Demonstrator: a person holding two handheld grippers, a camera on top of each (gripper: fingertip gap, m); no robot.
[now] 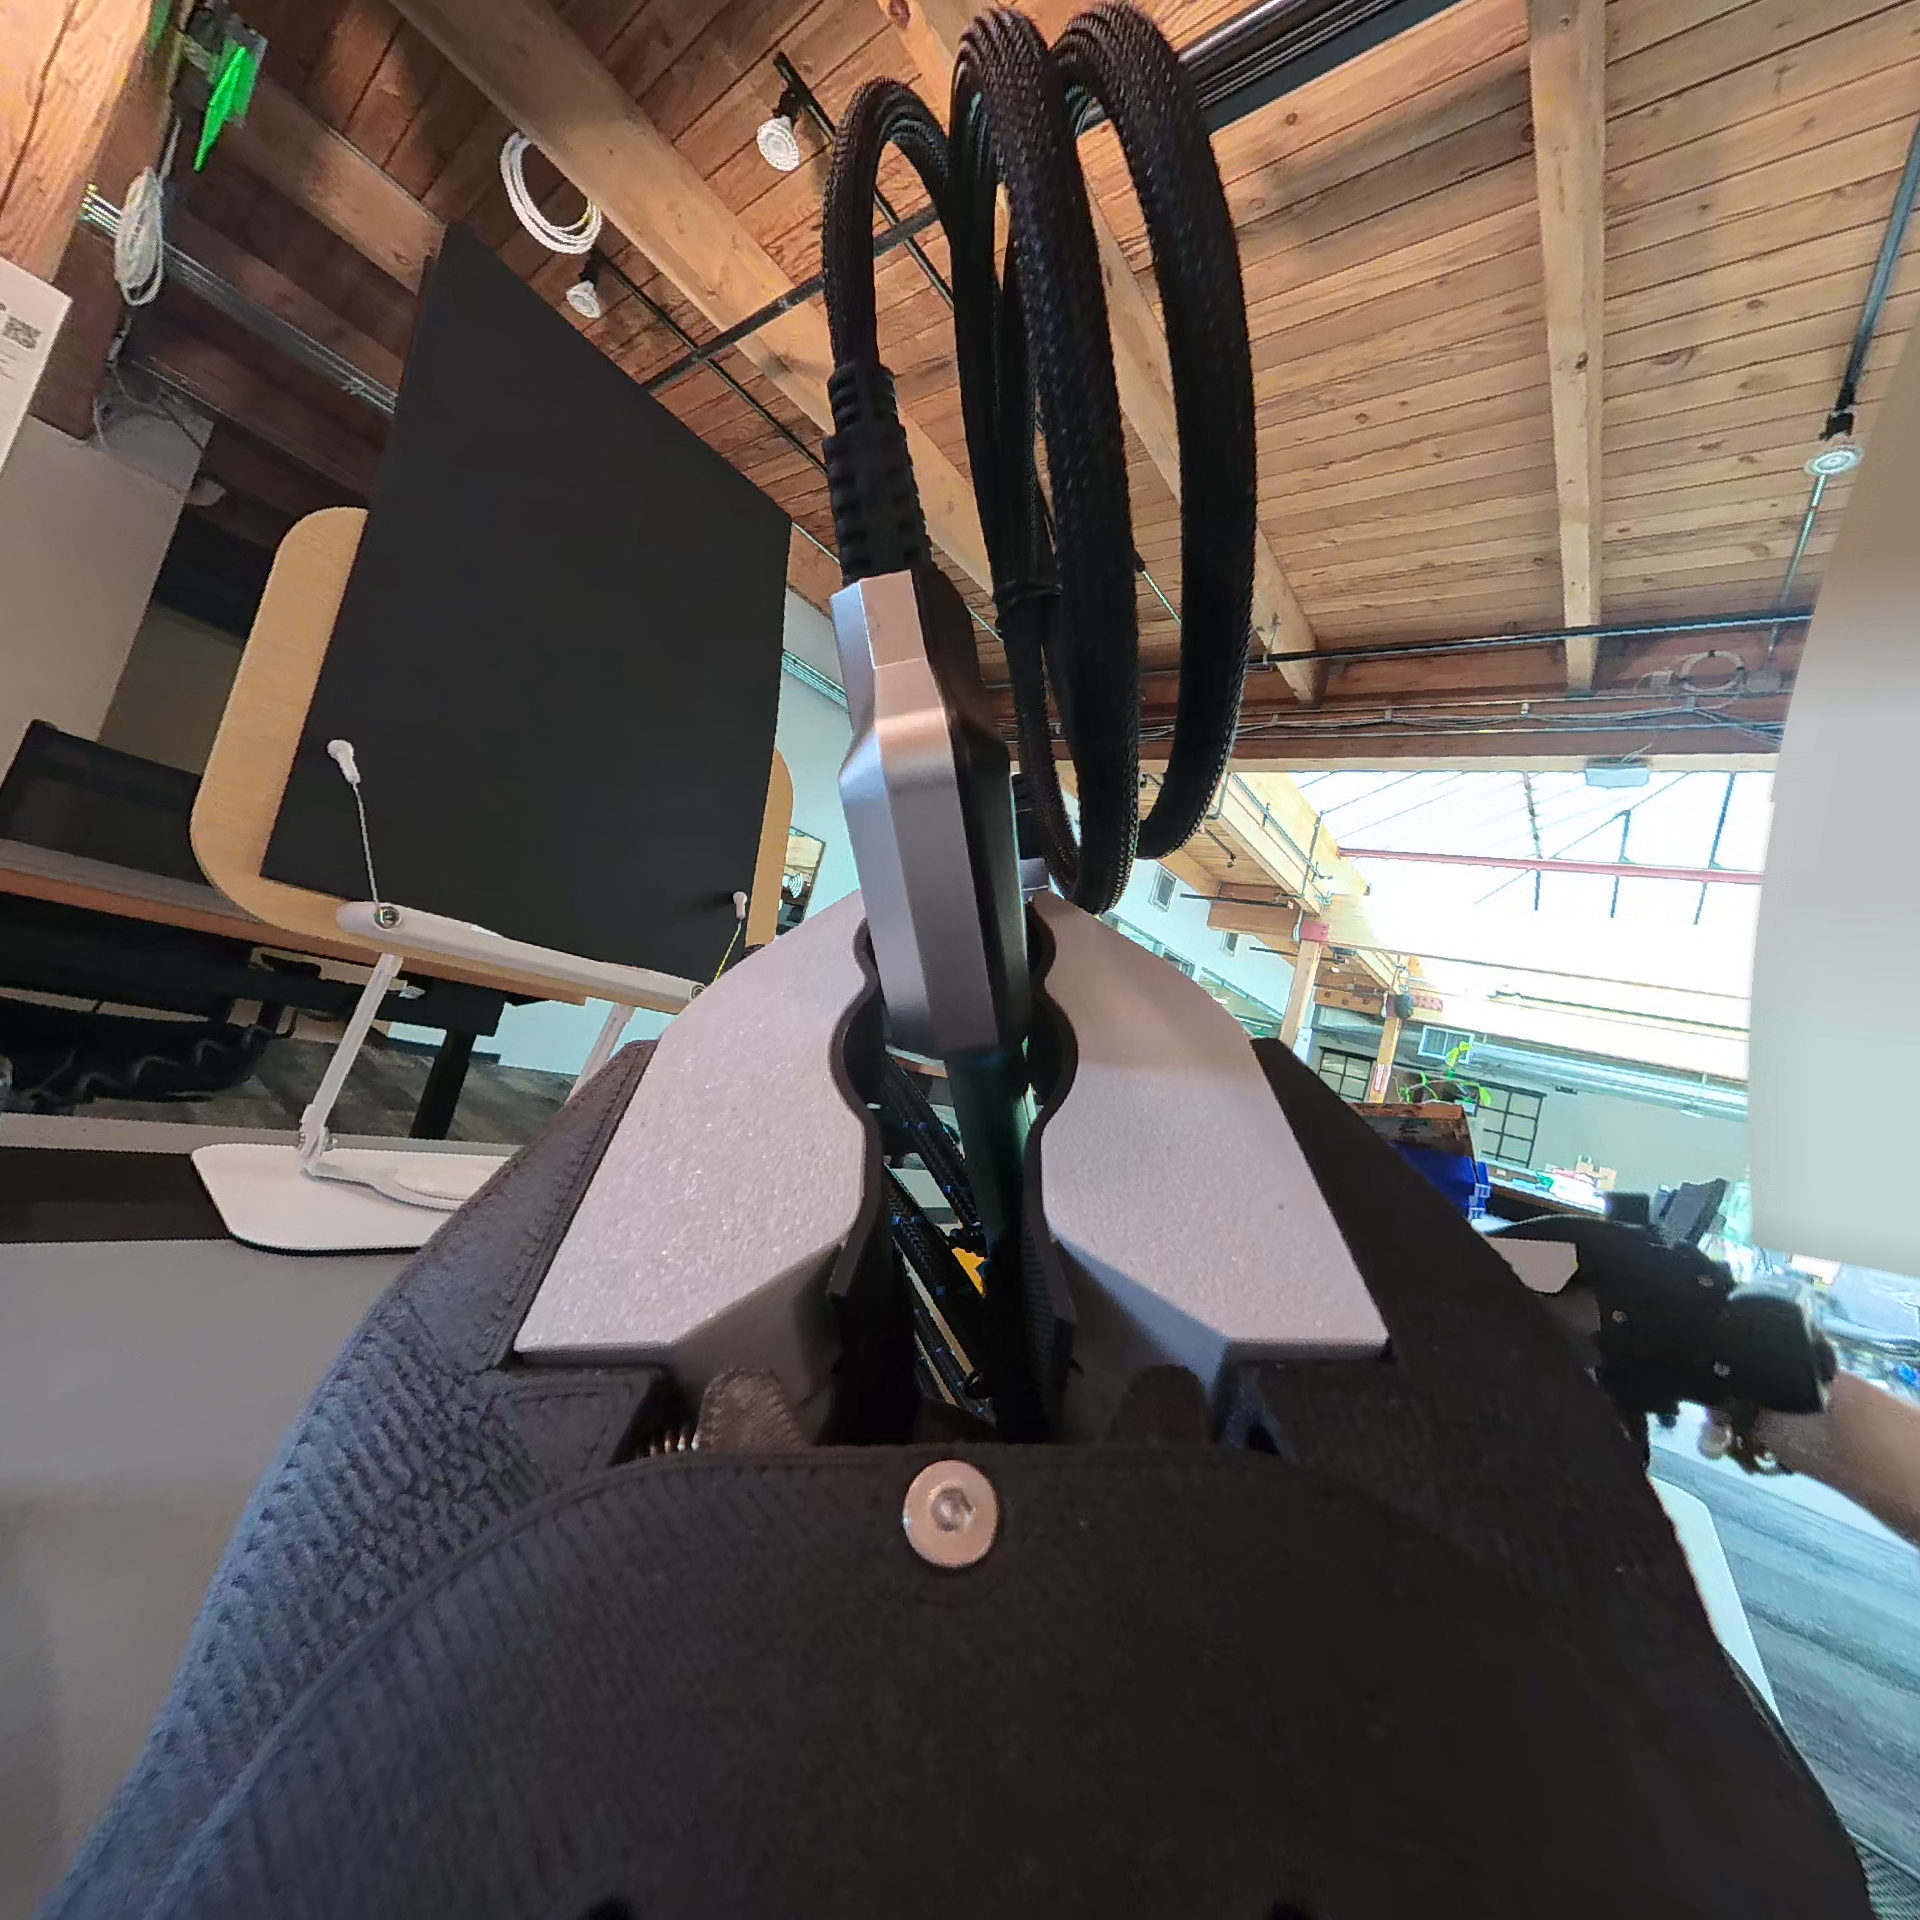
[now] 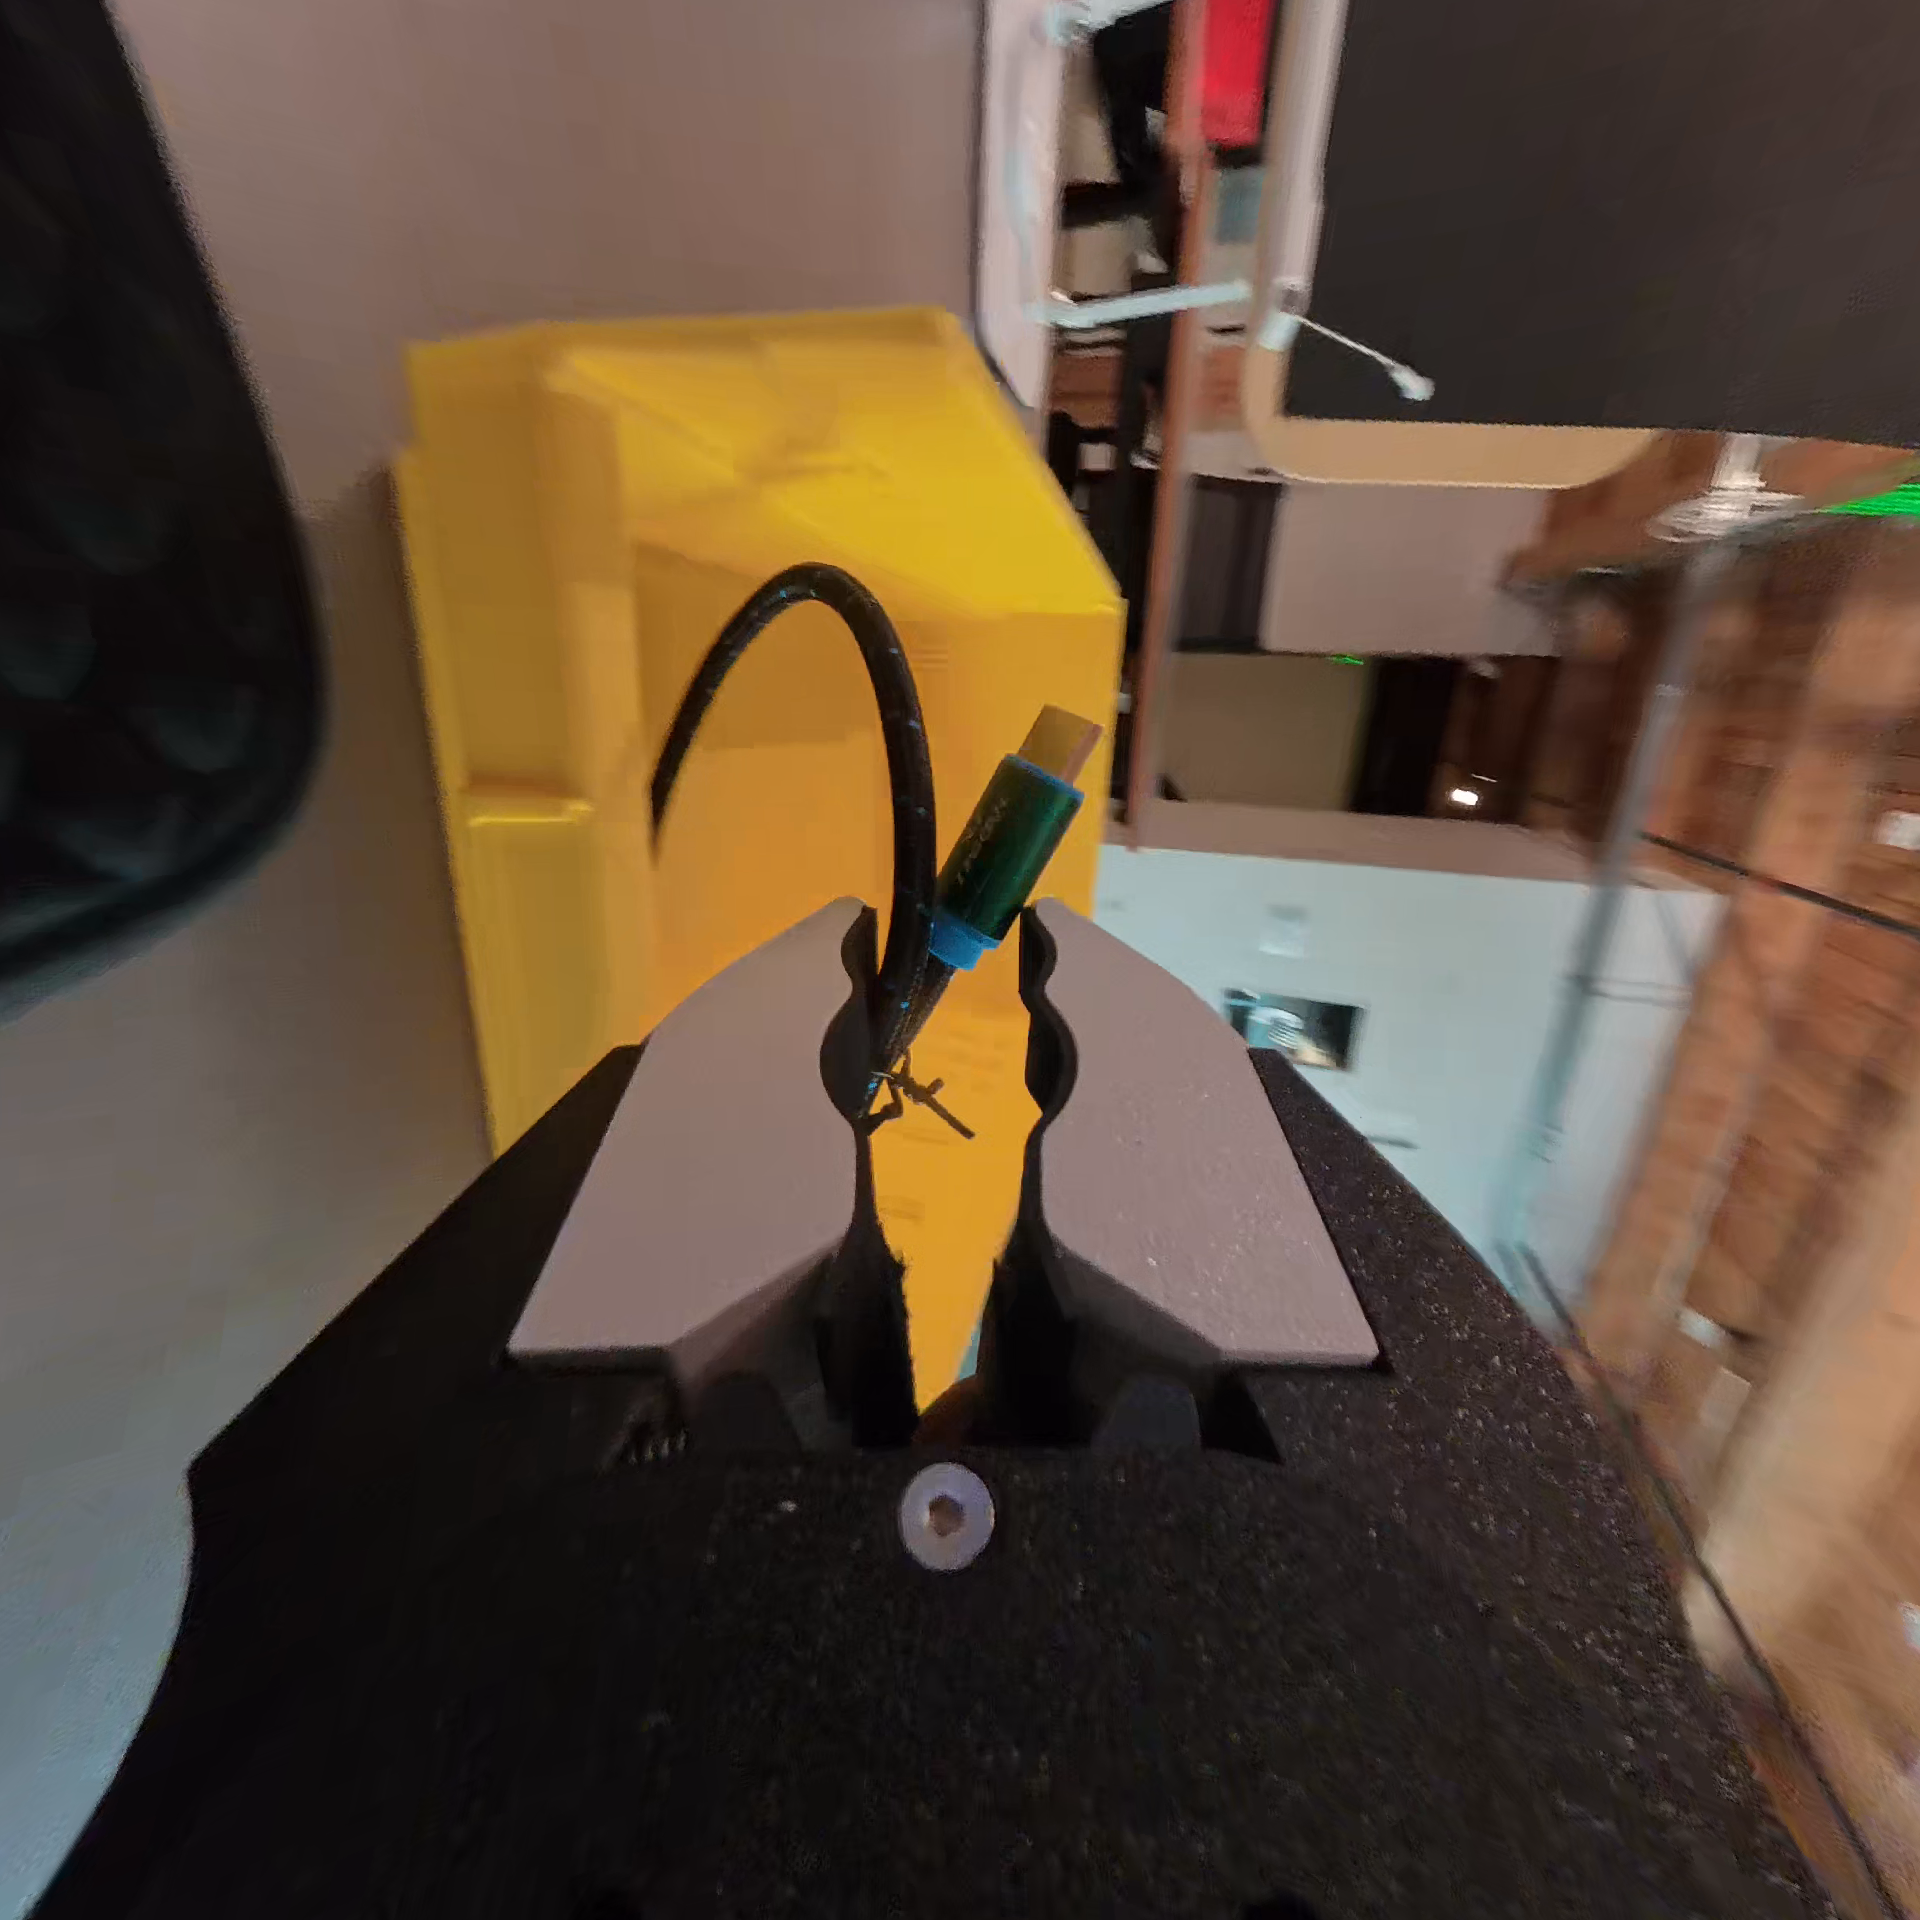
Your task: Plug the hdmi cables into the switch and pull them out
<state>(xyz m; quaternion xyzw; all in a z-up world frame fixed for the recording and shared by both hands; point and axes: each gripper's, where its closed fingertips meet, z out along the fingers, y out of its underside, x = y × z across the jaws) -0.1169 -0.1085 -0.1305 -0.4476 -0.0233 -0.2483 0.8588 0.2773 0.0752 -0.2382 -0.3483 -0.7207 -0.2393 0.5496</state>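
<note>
In the left wrist view my left gripper is shut on the silver HDMI switch and holds it up on edge, tilted toward the ceiling. The switch's black braided cable loops in coils above it. A dark green HDMI plug sits between the fingers against the switch's near end. In the right wrist view my right gripper is shut on a black, blue-flecked HDMI cable just behind its green plug. The gold tip points up and right, free in the air. The right gripper also shows in the left wrist view, far right.
A yellow plastic bin stands right behind the right gripper. A black panel and a white desk stand sit on the grey table to the left. A person's arm is at the right edge.
</note>
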